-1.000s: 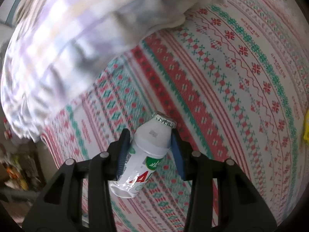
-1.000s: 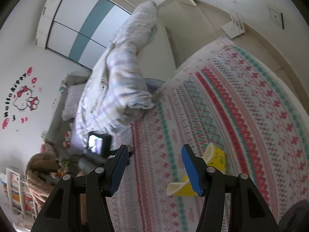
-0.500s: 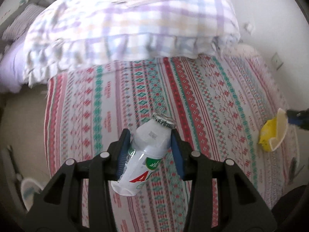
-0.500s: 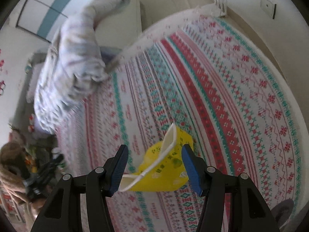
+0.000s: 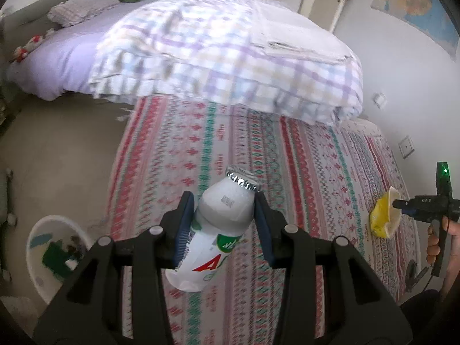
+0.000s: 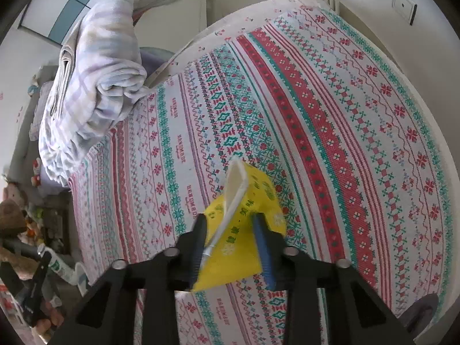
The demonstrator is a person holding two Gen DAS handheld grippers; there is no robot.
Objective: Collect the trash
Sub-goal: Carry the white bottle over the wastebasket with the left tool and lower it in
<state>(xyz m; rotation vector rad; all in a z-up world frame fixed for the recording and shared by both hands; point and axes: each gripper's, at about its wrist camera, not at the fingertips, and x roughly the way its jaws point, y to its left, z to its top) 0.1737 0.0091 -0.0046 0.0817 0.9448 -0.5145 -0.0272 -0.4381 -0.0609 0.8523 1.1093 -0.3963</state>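
On the patterned bedspread [image 6: 330,132], toward its near right side, the crushed yellow paper cup [image 6: 241,241] sits squeezed between the pads of the right tool [image 6: 231,244], whose jaws have just been closing on it; the cup's walls are folded flat and its white rim sticks up past the pads. From the left wrist view the same cup [image 5: 383,220] shows at the far right, with the right tool's tip pressed against it and a hand [image 5: 442,244] on the handle behind. Whether the cup has left the bed I cannot tell. The pinch across the flattened sides looks sensible, since a crumpled cup gives little else to hold.

The left tool [image 5: 221,224] is clenched on a white plastic drink bottle [image 5: 218,230], gripped around its shoulder below the foil cap so the wider body cannot slip through; the bottle hangs clear above the bedspread. On the floor to the near left stands a white bin [image 5: 54,247] with some waste already in it, probably where both pieces are bound. Farther off, a folded checked quilt [image 5: 230,57] lies across the far end of the bed, with a pillow [image 5: 83,4] beyond it at the far left.
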